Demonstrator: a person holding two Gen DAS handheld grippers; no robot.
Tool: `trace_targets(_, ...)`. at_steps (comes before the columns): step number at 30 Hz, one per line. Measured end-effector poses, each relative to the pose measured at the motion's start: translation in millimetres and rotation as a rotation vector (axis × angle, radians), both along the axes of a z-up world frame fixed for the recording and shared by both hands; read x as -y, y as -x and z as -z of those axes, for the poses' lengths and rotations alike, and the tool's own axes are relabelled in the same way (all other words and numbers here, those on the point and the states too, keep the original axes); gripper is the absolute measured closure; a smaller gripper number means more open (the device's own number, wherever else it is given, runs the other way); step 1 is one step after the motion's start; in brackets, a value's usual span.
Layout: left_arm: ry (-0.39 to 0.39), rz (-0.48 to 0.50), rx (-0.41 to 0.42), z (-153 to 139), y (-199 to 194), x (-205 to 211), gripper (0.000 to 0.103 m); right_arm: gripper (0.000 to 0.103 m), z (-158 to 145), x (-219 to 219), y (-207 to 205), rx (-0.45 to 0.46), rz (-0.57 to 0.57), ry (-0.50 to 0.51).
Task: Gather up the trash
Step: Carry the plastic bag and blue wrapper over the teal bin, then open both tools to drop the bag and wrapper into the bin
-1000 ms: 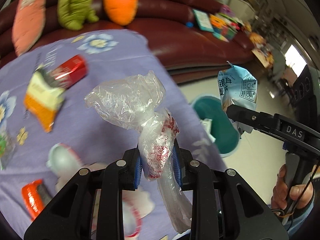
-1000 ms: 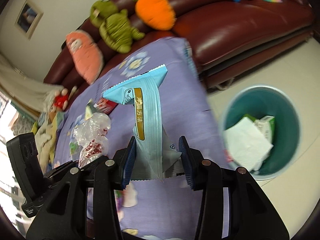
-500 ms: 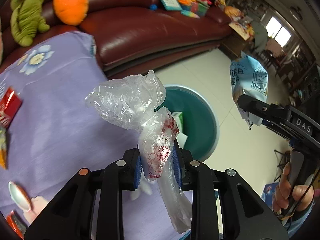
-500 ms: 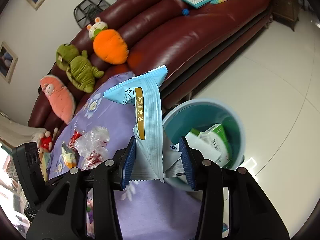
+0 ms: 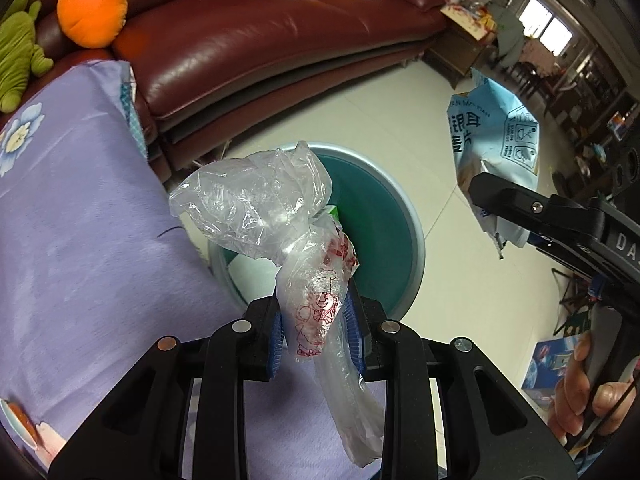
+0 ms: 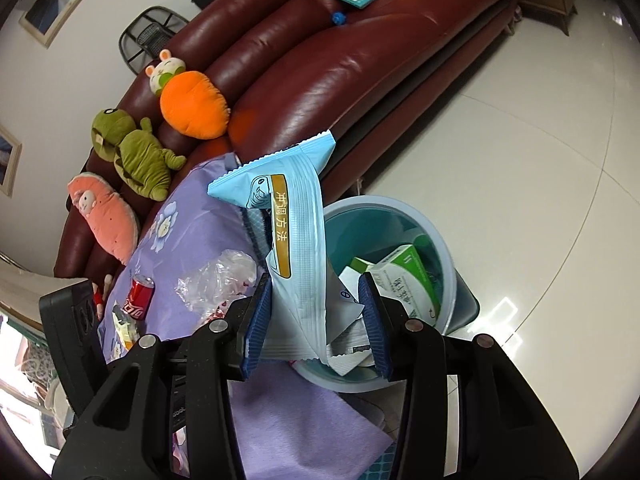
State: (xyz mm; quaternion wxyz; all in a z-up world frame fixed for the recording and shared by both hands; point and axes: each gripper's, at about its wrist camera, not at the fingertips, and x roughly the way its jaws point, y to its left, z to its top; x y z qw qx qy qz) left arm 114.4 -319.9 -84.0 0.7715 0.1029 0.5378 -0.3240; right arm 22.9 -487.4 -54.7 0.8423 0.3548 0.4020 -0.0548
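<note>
The left tool is closed on one crumpled clear plastic bag, gripped at its twisted neck; the bag hangs above the near-left rim of the teal bin. The right tool is closed on one light-blue sachet, held upright over the near rim of the bin.

Risks, as judged:
- The bag is light and bulky. If released from this position, it may drift and land on the purple worktop or the floor instead of the bin.
- The sachet sits over the rim rather than the centre; an early release may tip it outside.
- Both tools converge on one opening and may collide.

Count:
- Tools: two.
- Held trash items: two.
- Bins: one, containing one green-and-white carton and some paper.
- Worktop: one red can and one yellow wrapper.
- Sofa: three plush toys.
</note>
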Motion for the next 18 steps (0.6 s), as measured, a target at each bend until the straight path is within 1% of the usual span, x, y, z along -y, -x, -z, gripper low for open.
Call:
trace_targets(1,-0.004,-0.004,-0.004,2,-1,2,0.069,0.061,1,2,-1,-0.005,0.003,-0.002)
trace_targets(2,-0.008,-0.008,-0.006,4,-2,1,0.059,0.061,2,3,-2,-0.008,0.004,-0.003)
trace_targets(3,-0.015,-0.014,-0.006,6,-4,3,0.041,0.061,4,4,-3,-0.012,0.004,-0.003)
trace_targets(4,-0.021,-0.020,0.002,7,-5,5,0.034,0.061,4,3,-4,-0.015,0.004,-0.004)
trace_targets(5,-0.028,-0.026,0.012,7,-5,4,0.024,0.061,5,4,-5,-0.019,0.002,-0.005)
trace_targets(6,-0.033,-0.032,0.021,7,-5,4,0.021,0.061,6,4,-7,-0.022,0.000,-0.006)
trace_targets(10,-0.039,-0.035,0.007,9,-5,-2,0.020,0.060,10,3,-12,-0.031,-0.005,-0.010)
trace_targets(18,-0.044,-0.072,0.021,6,0,-26,0.015,0.059,13,-2,-18,-0.045,-0.022,0.001)
